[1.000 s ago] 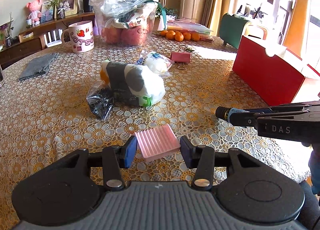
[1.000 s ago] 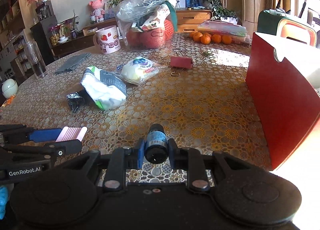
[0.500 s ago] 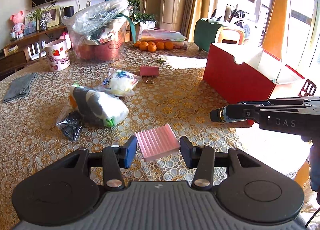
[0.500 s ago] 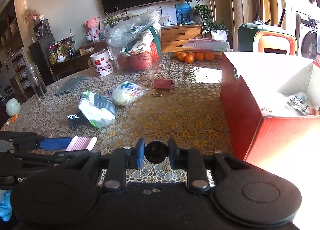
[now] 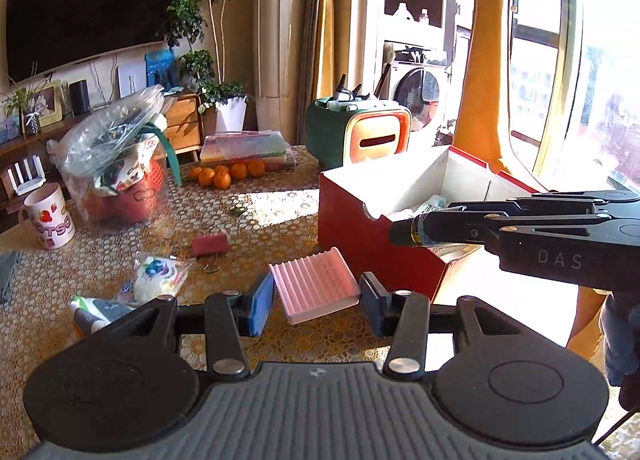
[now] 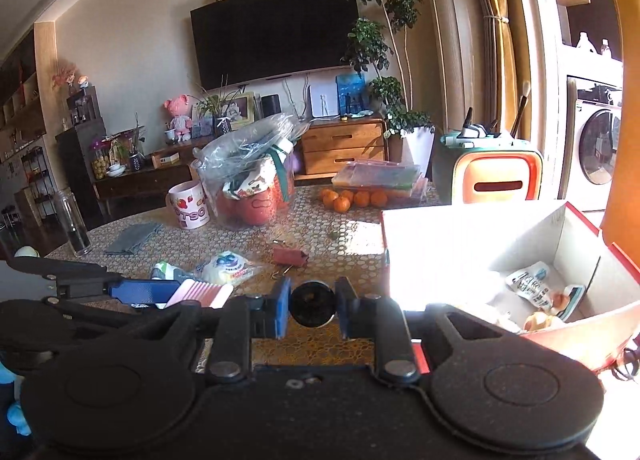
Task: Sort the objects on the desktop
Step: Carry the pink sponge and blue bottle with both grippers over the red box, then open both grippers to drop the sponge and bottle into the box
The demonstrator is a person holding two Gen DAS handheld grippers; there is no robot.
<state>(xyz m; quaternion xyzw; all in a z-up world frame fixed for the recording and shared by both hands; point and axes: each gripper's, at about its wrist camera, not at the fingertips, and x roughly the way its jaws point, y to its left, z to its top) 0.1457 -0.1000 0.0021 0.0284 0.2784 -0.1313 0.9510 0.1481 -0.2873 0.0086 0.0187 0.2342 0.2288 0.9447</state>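
My left gripper is shut on a pink ribbed block, held above the table just left of the red box. My right gripper is shut on a small dark bottle; in the left wrist view the bottle points at the box's near wall. The box is open with white inner walls, and several packets lie in it. The left gripper with the pink block shows at the left of the right wrist view.
On the patterned table lie a red binder clip, a white snack packet, a tube, a strawberry mug, a bagged basket, oranges and a glass. A green chair stands behind the box.
Both grippers have risen and swung right toward the red box, still holding their objects. The box's open top and its contents have come into view.
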